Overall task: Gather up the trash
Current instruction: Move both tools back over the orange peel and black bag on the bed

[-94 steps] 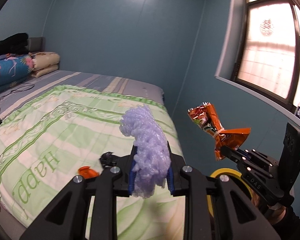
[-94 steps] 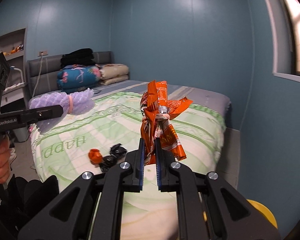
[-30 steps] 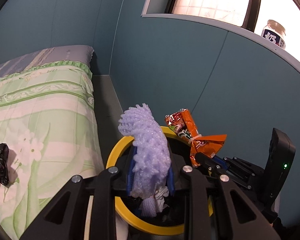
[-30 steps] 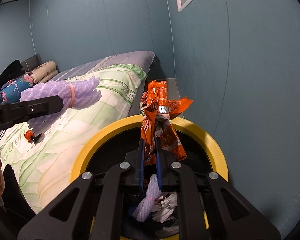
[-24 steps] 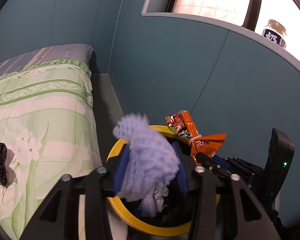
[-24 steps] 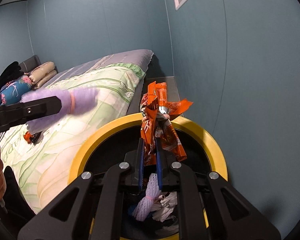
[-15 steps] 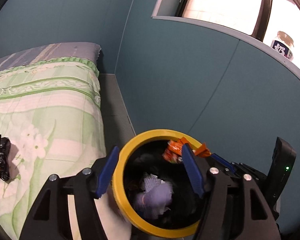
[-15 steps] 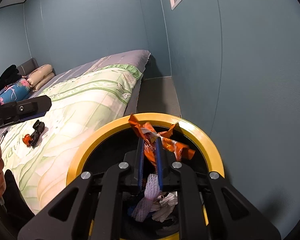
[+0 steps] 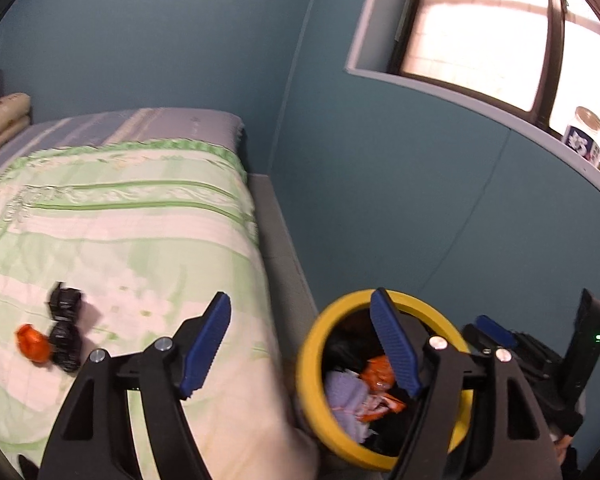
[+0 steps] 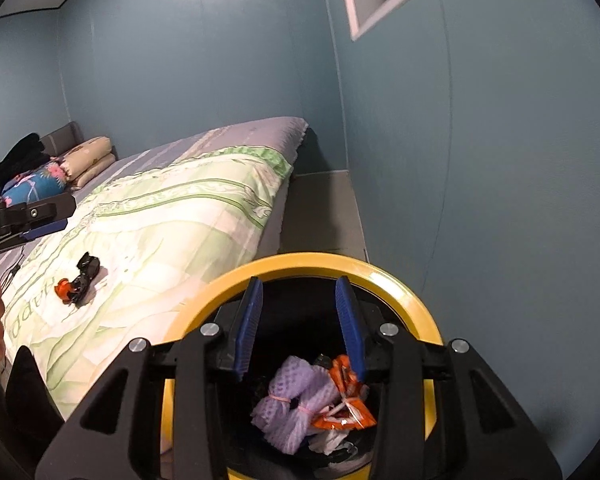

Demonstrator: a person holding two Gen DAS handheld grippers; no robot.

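Trash lies in the yellow-rimmed bin (image 10: 396,276): purple foam netting (image 10: 292,404) beside the orange wrapper (image 10: 346,408); the right gripper (image 10: 300,324) and left gripper (image 9: 300,344) are both empty, jaws widening; I'd clear the rim before reaching for the black-and-orange scrap (image 9: 56,332) on the bed (image 9: 148,216).

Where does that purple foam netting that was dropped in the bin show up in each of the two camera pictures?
Left wrist view: purple foam netting lies lower centre-right, inside the bin.
Right wrist view: it lies bottom centre, inside the bin beside the orange wrapper.
Shared landmark: the bin's yellow rim.
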